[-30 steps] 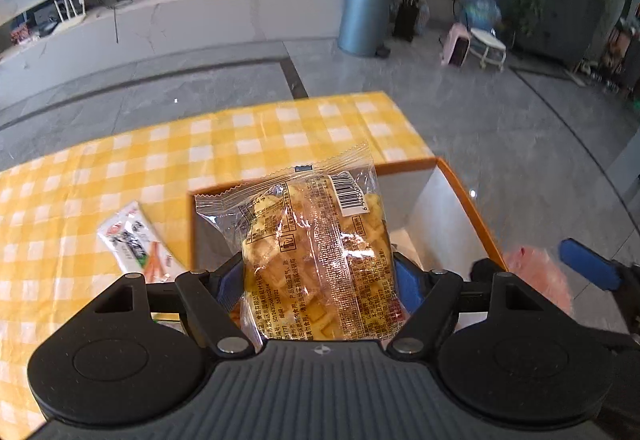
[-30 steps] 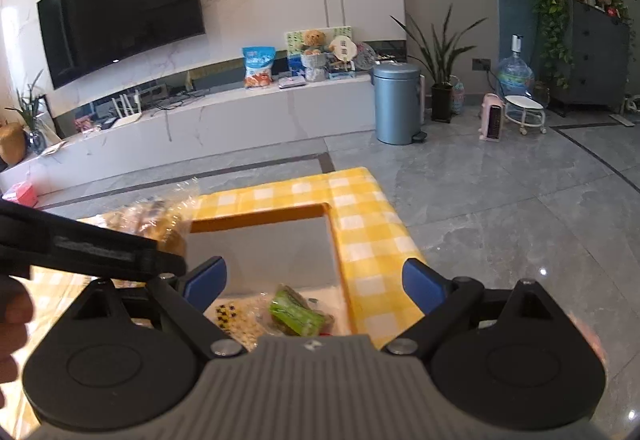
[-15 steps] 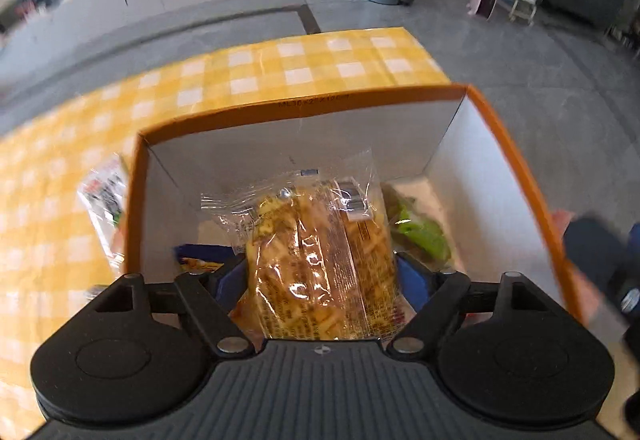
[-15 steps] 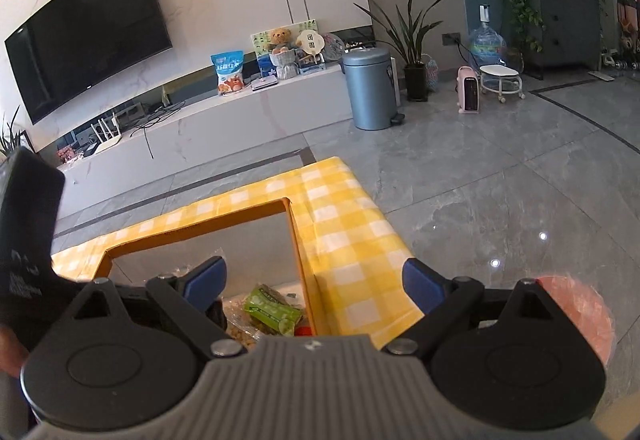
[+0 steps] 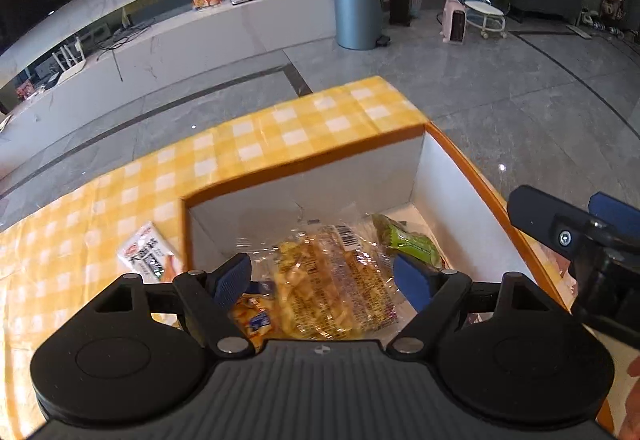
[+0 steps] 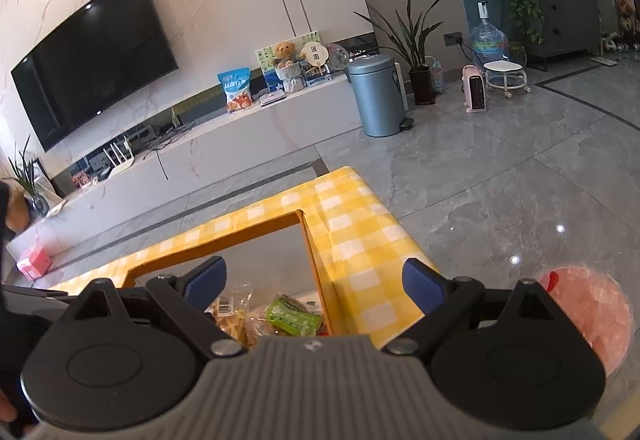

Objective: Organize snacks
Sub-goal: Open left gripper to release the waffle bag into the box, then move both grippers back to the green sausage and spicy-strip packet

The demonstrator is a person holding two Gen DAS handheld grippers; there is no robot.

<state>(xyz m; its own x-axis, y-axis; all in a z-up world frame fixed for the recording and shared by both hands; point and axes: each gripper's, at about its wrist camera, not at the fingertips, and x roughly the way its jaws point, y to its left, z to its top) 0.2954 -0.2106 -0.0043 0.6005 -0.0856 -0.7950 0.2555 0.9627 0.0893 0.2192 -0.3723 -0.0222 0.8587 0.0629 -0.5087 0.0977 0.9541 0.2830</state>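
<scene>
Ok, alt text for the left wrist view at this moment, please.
The left gripper hangs open over an orange-rimmed cardboard box, with a clear bag of yellow crackers lying inside below its spread fingers. A green snack packet lies beside it, and a white packet lies outside on the yellow checked tablecloth.

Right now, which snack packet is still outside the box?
The white packet with red print, lying on the checked cloth left of the box. The yellow, green and blue-labelled packets lie inside.

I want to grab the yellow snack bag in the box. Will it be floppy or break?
The snack bag is thin crinkly plastic, so it probably flops and feels slippery. Its loose yellow pieces look brittle, so a hard squeeze might crush them. It is likely light.
</scene>
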